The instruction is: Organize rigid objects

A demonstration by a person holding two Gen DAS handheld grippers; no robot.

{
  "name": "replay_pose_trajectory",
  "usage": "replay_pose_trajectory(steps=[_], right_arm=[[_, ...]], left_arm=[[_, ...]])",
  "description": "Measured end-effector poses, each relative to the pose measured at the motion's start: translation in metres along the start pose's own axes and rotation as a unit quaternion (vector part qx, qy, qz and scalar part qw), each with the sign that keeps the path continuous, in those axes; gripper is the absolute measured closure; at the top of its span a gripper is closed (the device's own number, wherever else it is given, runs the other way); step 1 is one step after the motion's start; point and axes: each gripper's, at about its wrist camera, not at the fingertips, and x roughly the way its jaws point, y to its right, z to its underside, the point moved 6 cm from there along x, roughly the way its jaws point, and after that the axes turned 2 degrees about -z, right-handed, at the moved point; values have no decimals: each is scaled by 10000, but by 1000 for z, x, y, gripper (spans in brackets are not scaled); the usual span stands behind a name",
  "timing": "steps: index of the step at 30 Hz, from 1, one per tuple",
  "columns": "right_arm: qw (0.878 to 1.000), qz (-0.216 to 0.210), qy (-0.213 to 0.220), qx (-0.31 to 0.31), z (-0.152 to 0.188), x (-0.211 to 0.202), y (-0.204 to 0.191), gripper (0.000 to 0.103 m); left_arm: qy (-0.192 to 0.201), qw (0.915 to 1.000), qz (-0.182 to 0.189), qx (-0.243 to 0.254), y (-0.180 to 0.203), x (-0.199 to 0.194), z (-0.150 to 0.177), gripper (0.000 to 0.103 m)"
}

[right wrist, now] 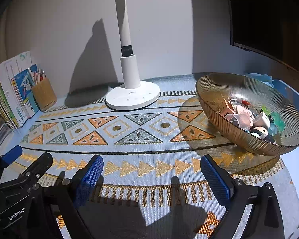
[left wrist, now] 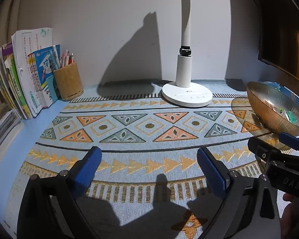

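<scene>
A ribbed amber glass bowl [right wrist: 229, 91] stands at the right on the patterned mat and holds several small objects [right wrist: 251, 117]: pink, white, green and red pieces. It also shows at the right edge of the left wrist view [left wrist: 269, 107]. My left gripper [left wrist: 148, 157] is open and empty above the mat's middle. My right gripper [right wrist: 151, 165] is open and empty, left of the bowl and nearer than it. Each gripper shows at the edge of the other's view.
A white desk lamp [right wrist: 132, 97] stands at the back centre. A wooden pen holder [left wrist: 68, 82] and a row of upright books [left wrist: 28, 75] stand at the back left against the wall. A dark monitor [right wrist: 269, 20] hangs at the right.
</scene>
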Motion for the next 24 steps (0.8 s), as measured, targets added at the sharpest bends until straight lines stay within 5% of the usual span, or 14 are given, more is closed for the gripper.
replay_pose_trajectory(steps=[24], right_arm=[[10000, -31, -4, 18, 0, -1, -1, 5]], left_arm=[[-6, 10000, 11, -27, -1, 0, 0, 4]])
